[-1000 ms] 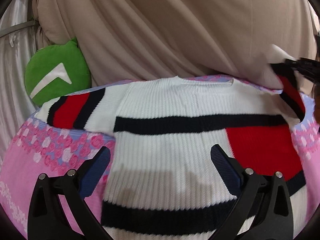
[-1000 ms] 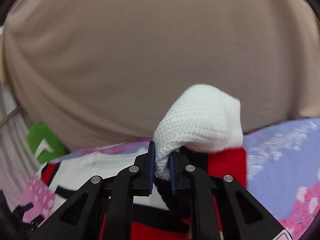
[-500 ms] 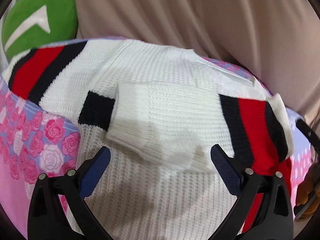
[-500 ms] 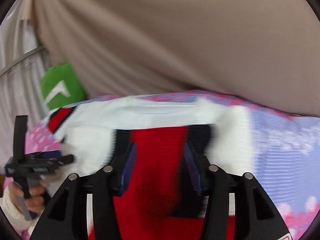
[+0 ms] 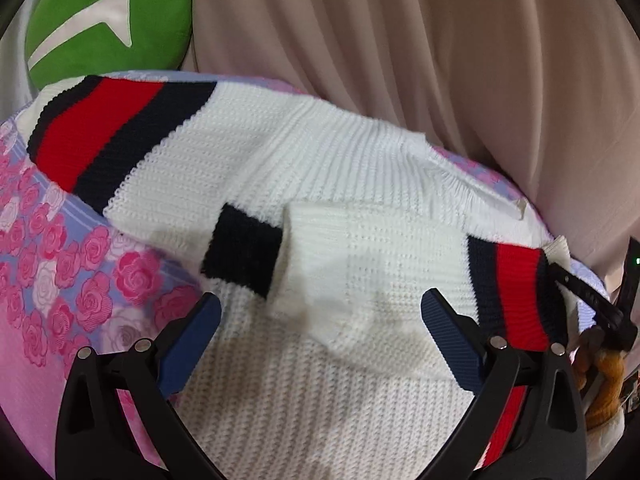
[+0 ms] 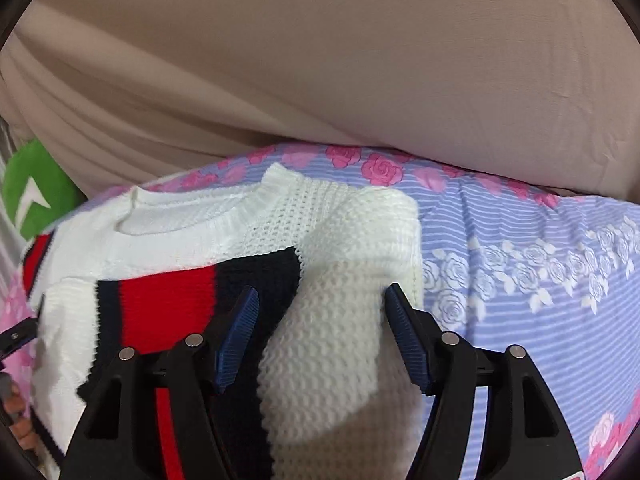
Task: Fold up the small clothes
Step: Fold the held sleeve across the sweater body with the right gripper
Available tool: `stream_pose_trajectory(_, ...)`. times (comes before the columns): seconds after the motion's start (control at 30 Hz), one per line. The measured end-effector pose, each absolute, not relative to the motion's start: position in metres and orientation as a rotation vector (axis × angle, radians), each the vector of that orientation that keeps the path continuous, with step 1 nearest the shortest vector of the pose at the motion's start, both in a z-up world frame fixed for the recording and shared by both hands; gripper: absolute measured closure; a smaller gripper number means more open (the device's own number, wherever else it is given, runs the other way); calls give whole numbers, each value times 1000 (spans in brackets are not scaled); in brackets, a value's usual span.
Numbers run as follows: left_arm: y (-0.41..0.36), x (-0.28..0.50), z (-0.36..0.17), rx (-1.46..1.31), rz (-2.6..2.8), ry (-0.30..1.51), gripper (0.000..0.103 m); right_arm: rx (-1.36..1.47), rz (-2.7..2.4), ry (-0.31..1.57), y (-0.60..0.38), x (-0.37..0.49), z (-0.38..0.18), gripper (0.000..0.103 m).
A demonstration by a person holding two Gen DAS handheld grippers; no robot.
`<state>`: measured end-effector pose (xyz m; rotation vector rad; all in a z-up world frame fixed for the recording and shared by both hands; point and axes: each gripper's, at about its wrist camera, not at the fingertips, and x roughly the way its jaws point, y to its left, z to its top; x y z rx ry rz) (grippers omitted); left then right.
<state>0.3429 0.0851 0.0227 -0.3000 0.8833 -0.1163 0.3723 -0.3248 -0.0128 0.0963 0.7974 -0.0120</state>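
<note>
1. Bed (image 6: 540,240), floral pink/blue sheet, carries everything; beige curtain (image 5: 440,60) behind, green cushion (image 5: 108,20) at the far left corner.
2. Sweater (image 5: 280,168), white knit with red and navy stripes, lies flat on the bed, collar toward the curtain, so the sleeves can be folded over the body.
3. Right sleeve (image 5: 380,264) lies folded across the chest, white cuff toward the middle. Looks like the first sleeve fold is done.
4. Left sleeve (image 5: 100,128) spread out to the side, not yet folded; probably next.
5. Left gripper (image 5: 320,340) hovers over the sweater's middle, jaws wide apart, nothing between the pads; likely ready to pin or take cloth.
6. Right gripper (image 6: 320,332) sits at the shoulder fold (image 6: 352,280). Jaws have just been closing but still stand apart; cloth lies between them, pads not pressing on it.
</note>
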Motion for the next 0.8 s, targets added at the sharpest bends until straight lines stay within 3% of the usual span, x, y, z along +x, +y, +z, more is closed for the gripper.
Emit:
stream_pose_trajectory(0.03, 85, 344, 19, -295, -115, 897, 5, 116, 10, 787, -327, 372, -8, 93)
stream_pose_trajectory(0.2, 85, 339, 21, -276, -123, 867, 5, 374, 25, 571, -392, 325, 16, 94)
stream_pose_trajectory(0.3, 77, 346, 18, -249, -122, 874, 5, 372, -69, 753, -425, 338, -30, 92)
stream_pose_trajectory(0.53, 53, 351, 23, -263, -238, 898, 5, 428, 21, 632, -442, 277, -7, 72)
stream_pose_trajectory(0.63, 34, 364, 15, -230, -268, 942, 6, 433, 36, 638, -443, 270, -9, 69)
stream_pose_trajectory(0.7, 24, 366, 17, -193, -284, 930, 32, 432, 35, 644, -445, 263, -11, 66)
stream_pose_trajectory(0.73, 18, 368, 20, -179, -293, 939, 61, 430, 32, 646, -443, 263, -12, 63)
stream_pose_trajectory(0.77, 16, 370, 24, -165, -287, 943, 78, 425, 30, 650, -443, 260, -14, 62)
stream_pose_trajectory(0.8, 16, 372, 30, -159, -290, 934, 87, 422, 31, 652, -442, 259, -15, 62)
